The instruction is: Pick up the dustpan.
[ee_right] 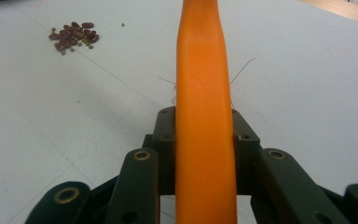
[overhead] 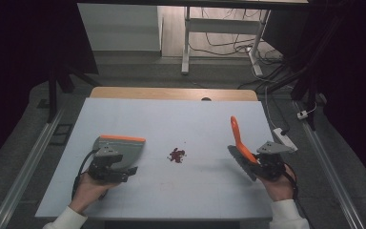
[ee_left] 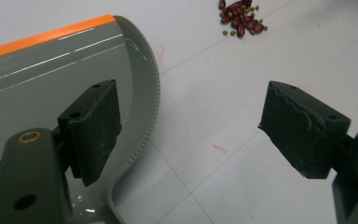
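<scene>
Beans (overhead: 177, 155) are flanked mid-desk by dustpan (overhead: 122, 148) and brush (overhead: 240, 145).
The brush is clamped in the right gripper (overhead: 262, 162); the left gripper (overhead: 128, 171) is held open at the dustpan, beans lying to its right.

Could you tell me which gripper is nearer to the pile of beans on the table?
Left. The left gripper sits open by the dustpan, a little nearer the beans; the right gripper, shut on the brush, is farther.

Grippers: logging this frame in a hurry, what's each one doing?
Left gripper: open, one jaw over the dustpan, not gripping it.
Right gripper: shut on the brush handle.
</scene>
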### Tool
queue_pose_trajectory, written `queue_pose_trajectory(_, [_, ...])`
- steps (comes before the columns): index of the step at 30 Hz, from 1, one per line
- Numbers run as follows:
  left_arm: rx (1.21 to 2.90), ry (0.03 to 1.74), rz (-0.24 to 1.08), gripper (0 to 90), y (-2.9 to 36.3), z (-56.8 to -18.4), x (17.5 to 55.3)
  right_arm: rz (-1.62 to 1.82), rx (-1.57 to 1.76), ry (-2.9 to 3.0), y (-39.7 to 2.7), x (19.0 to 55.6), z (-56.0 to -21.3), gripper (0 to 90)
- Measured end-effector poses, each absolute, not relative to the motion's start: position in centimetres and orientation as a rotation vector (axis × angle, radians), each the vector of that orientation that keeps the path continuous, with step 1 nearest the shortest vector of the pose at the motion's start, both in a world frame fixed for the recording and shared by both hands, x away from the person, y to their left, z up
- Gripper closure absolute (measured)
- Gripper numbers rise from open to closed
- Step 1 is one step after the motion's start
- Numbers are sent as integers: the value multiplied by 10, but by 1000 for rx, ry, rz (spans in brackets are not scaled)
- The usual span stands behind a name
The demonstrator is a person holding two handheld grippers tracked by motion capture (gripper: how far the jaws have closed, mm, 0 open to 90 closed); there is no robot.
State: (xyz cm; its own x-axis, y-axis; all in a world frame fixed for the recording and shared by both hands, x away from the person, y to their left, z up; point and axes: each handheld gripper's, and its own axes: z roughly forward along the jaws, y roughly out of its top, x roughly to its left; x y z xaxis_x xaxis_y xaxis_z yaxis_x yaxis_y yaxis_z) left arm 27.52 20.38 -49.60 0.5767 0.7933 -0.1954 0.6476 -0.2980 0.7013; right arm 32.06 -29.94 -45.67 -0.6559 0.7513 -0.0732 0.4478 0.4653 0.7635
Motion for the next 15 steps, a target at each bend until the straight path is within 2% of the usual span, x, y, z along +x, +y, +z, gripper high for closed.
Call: queue_pose_trajectory(15, [2042,1161,211,208,205,-496,277,1018,1000,2302,-298,319,-457,699])
